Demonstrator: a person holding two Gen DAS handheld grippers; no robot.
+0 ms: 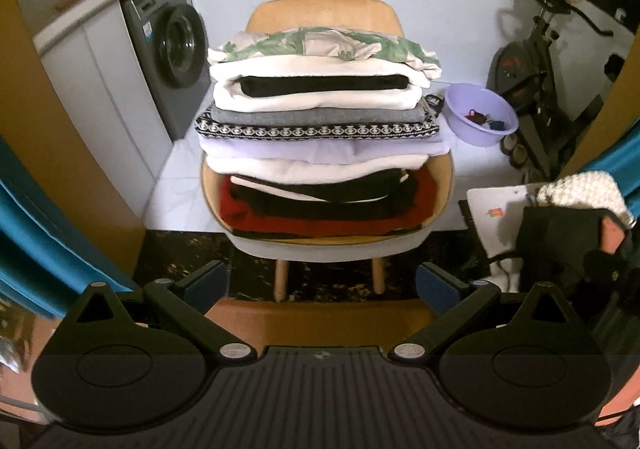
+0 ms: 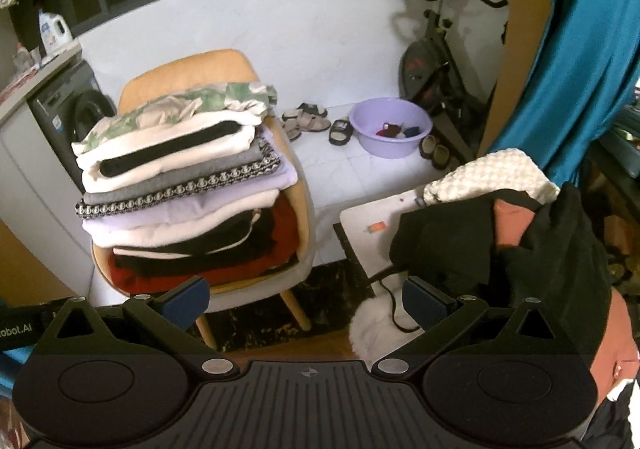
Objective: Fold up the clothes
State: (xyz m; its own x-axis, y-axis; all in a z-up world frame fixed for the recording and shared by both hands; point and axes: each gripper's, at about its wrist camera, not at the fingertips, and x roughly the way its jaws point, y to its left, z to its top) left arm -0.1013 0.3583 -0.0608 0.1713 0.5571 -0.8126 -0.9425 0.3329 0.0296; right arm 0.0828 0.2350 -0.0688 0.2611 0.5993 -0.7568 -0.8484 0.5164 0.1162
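Straight ahead of the left gripper (image 1: 322, 283), beyond its fingertips, a tan wooden chair (image 1: 325, 11) carries a tall stack of folded clothes (image 1: 320, 129); seen from the right gripper (image 2: 306, 303), the same stack (image 2: 180, 185) sits ahead and to the left of it. The pile runs from a red garment (image 1: 304, 227) at the bottom, through black, cream and lilac layers and a black-and-white patterned knit (image 1: 316, 129), up to a cream piece folded around a black one, with a green-printed white top (image 1: 320, 45) crowning it.

Left of both grippers, behind the chair, stands a grey front-loading washing machine (image 1: 168, 49). Far right and behind, an exercise bike (image 2: 436, 61) leans by the white wall.

To the right of the right gripper, close beside its right finger, an unfolded heap lies on a small white table (image 2: 368, 221): a black garment (image 2: 460, 245), something salmon-pink (image 2: 512, 225) inside it, and a cream knitted piece (image 2: 488, 177) behind.

Ahead and right of both grippers, a lilac plastic basin (image 2: 390, 127) holding small coloured items sits on the pale floor, with sandals (image 2: 306, 119) to its left and slippers (image 2: 434, 153) to its right.

Both grippers have their blue-padded jaws spread wide with nothing between them.
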